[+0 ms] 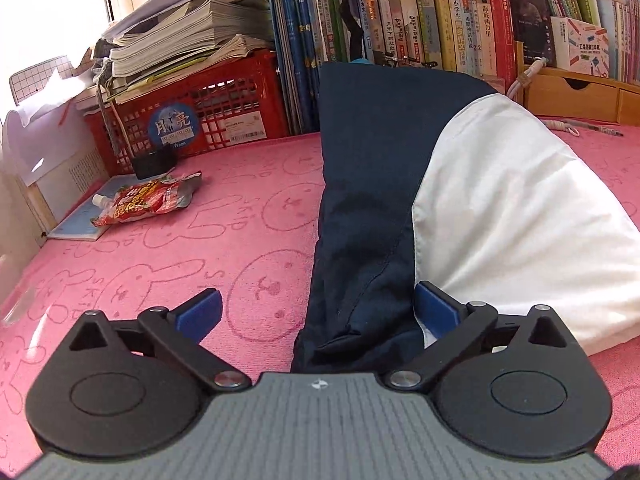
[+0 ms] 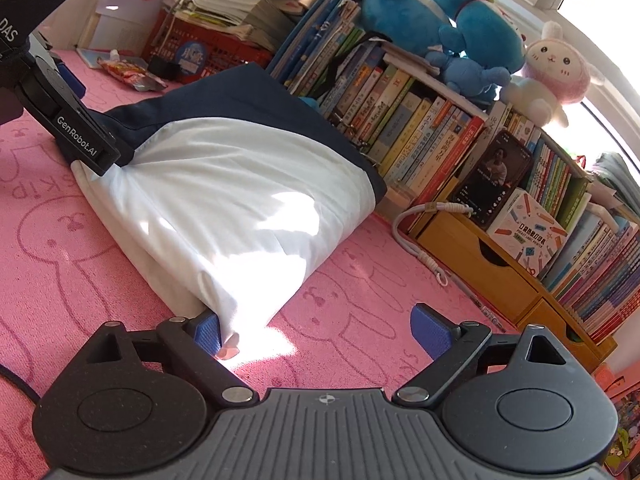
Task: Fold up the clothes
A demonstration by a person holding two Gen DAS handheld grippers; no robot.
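Folded navy-and-white garment [image 1: 460, 200], perhaps puffy

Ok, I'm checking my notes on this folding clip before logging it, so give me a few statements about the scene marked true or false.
1. Both grippers, left gripper and right gripper, are open. True.
2. The garment is navy and white. True.
3. The garment lies on a bare wooden table. False: it lies on a pink bunny-print cloth.
4. The snack pouch sits on top of the garment. False: it lies apart, near the red crate.
5. Plush toys sit above the books. True.
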